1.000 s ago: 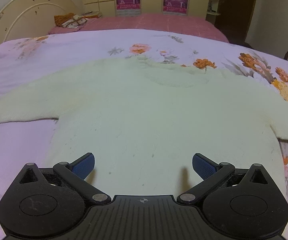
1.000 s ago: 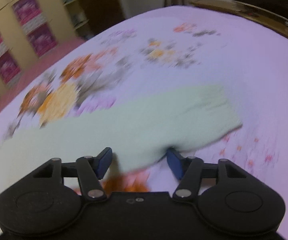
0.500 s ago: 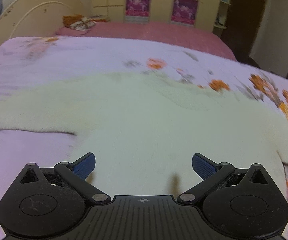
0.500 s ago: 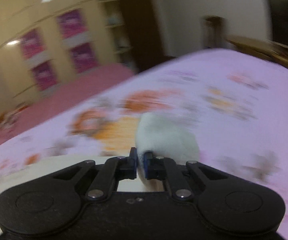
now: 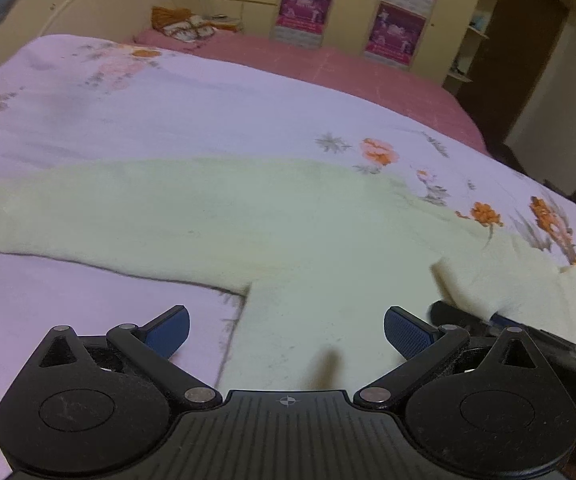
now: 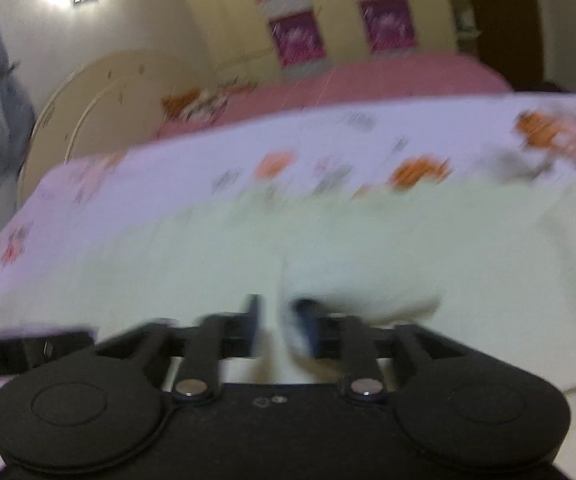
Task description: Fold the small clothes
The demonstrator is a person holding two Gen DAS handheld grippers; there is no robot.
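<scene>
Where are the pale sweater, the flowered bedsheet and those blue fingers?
pale sweater (image 5: 216, 208): left wrist view, outstretched sleeve.
flowered bedsheet (image 5: 192, 100): left wrist view, bare lilac part.
blue fingers (image 5: 405, 334): left wrist view, ribbed pad.

sweater (image 5: 216, 216): fuzzy matt knit, seemingly | bedsheet (image 5: 168, 104): smooth printed cloth | left claw (image 5: 286, 330): matt black plastic

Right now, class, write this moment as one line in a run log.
step: fold sleeve inward | left gripper: open above sweater | right gripper: jaws just opening, sleeve between them | sweater: on bedsheet
</scene>
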